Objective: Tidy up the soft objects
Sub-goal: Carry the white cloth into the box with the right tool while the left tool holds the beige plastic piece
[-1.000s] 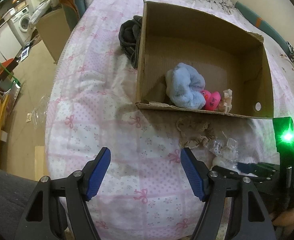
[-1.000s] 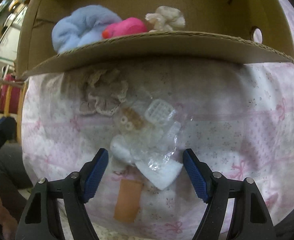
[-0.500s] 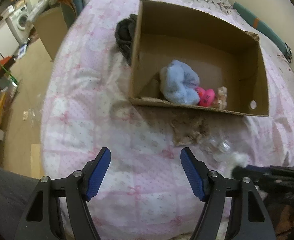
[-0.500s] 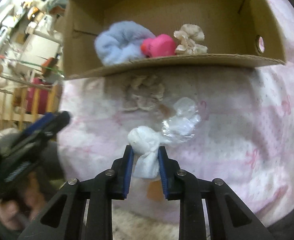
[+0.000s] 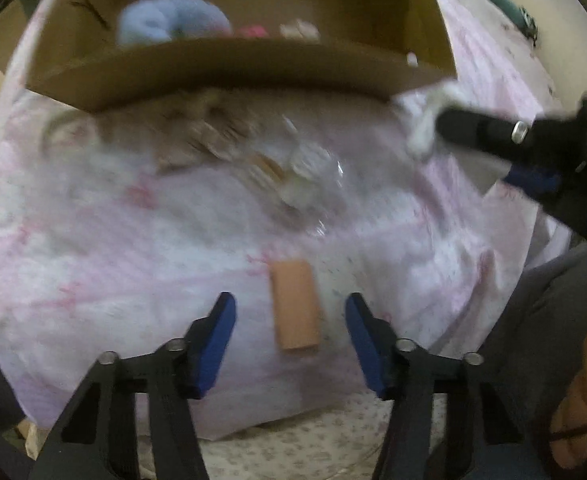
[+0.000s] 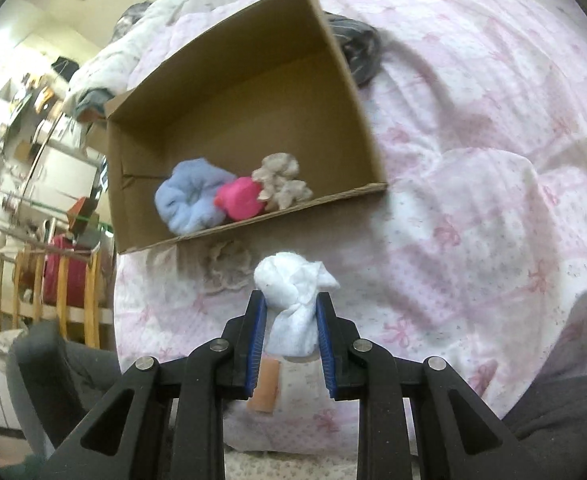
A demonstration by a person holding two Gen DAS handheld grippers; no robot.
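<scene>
right gripper [image 6: 291,320] clamped on white cloth bundle [image 6: 293,300] | left gripper [image 5: 289,330] closing, jaws apart astride tan block [image 5: 295,306], pads not touching | we carry bundle ahead over cardboard box [image 6: 357,120] rim before releasing

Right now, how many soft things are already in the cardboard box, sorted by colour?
Light blue: 1, a fluffy blue bundle
Pink: 1, a pink plush piece
Beige: 1, a beige frilly piece
Total: 3 in the cardboard box
</scene>
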